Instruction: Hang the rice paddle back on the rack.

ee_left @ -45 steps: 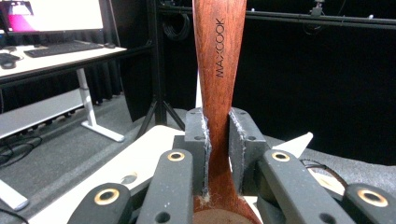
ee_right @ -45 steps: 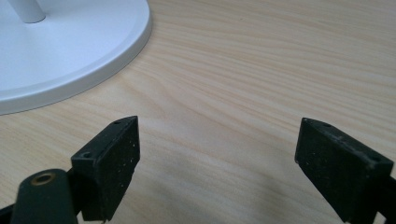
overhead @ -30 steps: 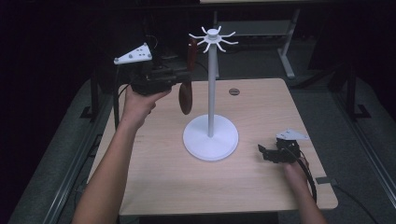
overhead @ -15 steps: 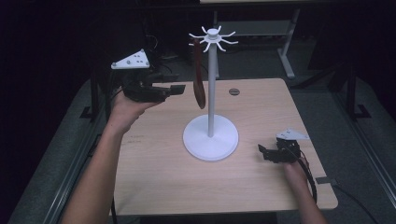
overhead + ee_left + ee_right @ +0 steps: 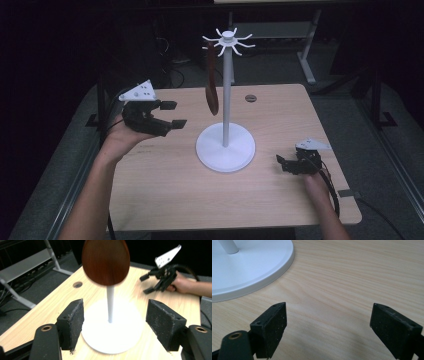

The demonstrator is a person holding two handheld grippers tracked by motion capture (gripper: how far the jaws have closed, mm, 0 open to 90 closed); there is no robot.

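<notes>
A dark brown wooden spoon (image 5: 212, 82) hangs bowl-down from a hook of the white stand (image 5: 226, 95), left of its pole. In the left gripper view the spoon's bowl (image 5: 106, 261) hangs in front of the pole (image 5: 110, 303), above and beyond the jaws. My left gripper (image 5: 173, 114) is held in the air left of the stand, open and empty (image 5: 115, 327), apart from the spoon. My right gripper (image 5: 280, 161) rests low on the table right of the stand's round base (image 5: 225, 149), open with only bare wood between its jaws (image 5: 328, 326).
The light wooden table (image 5: 165, 195) has a small round hole (image 5: 250, 98) behind the stand. The stand's hook crown (image 5: 228, 41) has several free prongs. Dark floor and metal frames surround the table. My right gripper (image 5: 160, 280) appears far off in the left gripper view.
My left gripper let go of the spoon, which now hangs on the stand, and drew back left and lower, away from it. The right gripper has stayed put.
</notes>
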